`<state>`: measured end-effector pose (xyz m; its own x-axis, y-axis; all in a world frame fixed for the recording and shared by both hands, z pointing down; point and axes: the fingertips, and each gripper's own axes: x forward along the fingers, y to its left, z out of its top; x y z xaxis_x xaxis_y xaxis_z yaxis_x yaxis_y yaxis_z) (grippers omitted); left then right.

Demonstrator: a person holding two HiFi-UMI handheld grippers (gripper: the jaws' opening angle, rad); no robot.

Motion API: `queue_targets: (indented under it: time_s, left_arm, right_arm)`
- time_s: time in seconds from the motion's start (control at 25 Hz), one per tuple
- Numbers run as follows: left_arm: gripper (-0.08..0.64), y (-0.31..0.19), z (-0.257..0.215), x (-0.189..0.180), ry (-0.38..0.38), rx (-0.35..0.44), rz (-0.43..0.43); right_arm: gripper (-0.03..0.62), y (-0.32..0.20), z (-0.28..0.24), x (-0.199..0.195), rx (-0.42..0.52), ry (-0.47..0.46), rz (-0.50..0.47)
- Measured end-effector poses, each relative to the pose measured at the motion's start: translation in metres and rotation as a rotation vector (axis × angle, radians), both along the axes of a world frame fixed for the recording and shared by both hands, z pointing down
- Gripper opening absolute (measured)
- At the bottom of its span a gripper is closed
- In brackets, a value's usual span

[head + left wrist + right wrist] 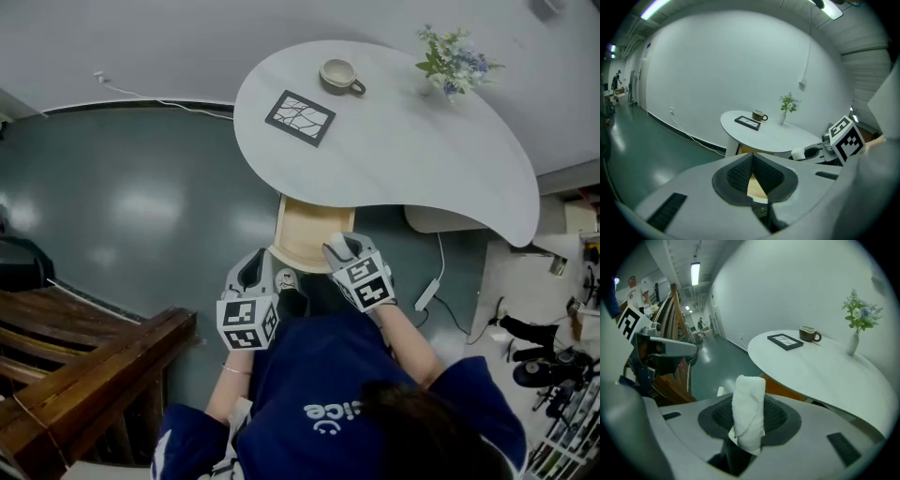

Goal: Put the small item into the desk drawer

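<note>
A white rolled cloth (749, 411) stands upright between the pads of my right gripper (750, 420), which is shut on it. In the head view that gripper (339, 253) hangs over the front right corner of the pulled-out wooden drawer (305, 234) under the white table (403, 150). My left gripper (265, 257) sits just left of the drawer's front, its pads (738, 176) meeting at the tips with nothing held. Through them I see a strip of the drawer (754, 187). The left gripper view also shows the right gripper (812, 153) with the roll (798, 153).
On the table stand a cup (338, 75), a dark framed picture (300, 117) and a vase of flowers (453, 64). A wooden stair rail (84, 356) is at my left. A white cable and power strip (427, 292) lie on the floor right of the drawer.
</note>
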<state>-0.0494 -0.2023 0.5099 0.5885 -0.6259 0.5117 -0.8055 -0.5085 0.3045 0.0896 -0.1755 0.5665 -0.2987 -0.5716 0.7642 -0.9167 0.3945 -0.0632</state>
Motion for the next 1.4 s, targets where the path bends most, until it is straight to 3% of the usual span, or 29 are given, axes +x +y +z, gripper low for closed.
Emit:
queue_targets:
  time_s: [0.16,0.4,0.68,0.8,1.4]
  left_arm:
    - [0.003,-0.006,0.002,-0.013,-0.002,-0.027,-0.078]
    - [0.003,-0.006,0.004,-0.019,-0.019,-0.044,-0.18]
    - [0.003,0.002,0.013,-0.018,-0.066,-0.077,-0.218]
    - [0.003,0.002,0.013,-0.024,-0.062,-0.088,-0.255]
    - [0.003,0.035,0.032,-0.038,-0.177,-0.168,-0.397]
  right_arm:
    - [0.138,-0.015,0.023,-0.016,-0.044,-0.029,-0.151]
    - [0.138,-0.032,0.062,-0.025,-0.097,0.055,-0.306]
    - [0.138,-0.037,0.121,-0.036,-0.2,0.126,-0.482]
    - [0.138,-0.036,0.142,-0.04,-0.234,0.138,-0.529]
    - [0.141,-0.045,0.236,-0.029,-0.339,0.284,-0.705]
